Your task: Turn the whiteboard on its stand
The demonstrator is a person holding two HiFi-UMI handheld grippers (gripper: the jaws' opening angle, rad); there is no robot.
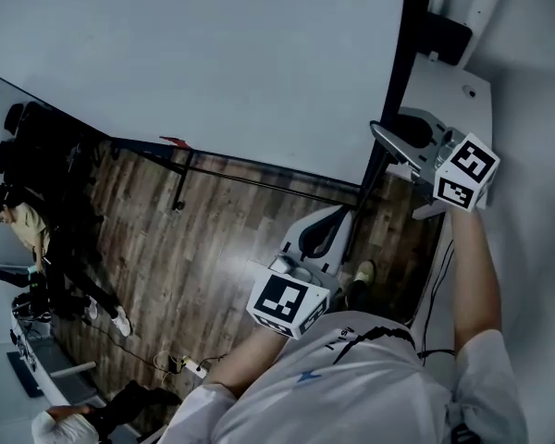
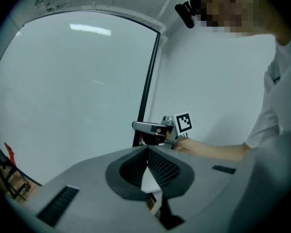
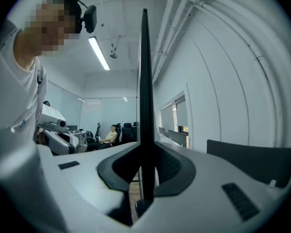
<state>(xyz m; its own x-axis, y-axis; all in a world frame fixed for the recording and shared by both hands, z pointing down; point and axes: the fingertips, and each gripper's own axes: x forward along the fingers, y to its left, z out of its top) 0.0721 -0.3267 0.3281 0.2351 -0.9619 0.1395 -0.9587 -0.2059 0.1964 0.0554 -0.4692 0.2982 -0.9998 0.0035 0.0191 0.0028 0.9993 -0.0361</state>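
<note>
My right hand-held gripper point(image 3: 144, 149) is clamped on the whiteboard's point(image 1: 194, 63) black right edge point(image 3: 144, 76), which runs upright through its jaws. The board spreads left from there on its stand point(image 1: 179, 181). My left hand-held gripper point(image 2: 148, 152), jaws together and empty, hangs nearer me, clear of the board. I judge the turn falls to the right.

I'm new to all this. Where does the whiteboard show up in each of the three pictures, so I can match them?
Head view: the whiteboard fills the top and left, with its black side edge at the right.
Left gripper view: it fills the left half.
Right gripper view: it is edge-on, a thin dark upright bar at centre.
Shared landmark: the right hand-held gripper, clamped on that black edge.
</note>
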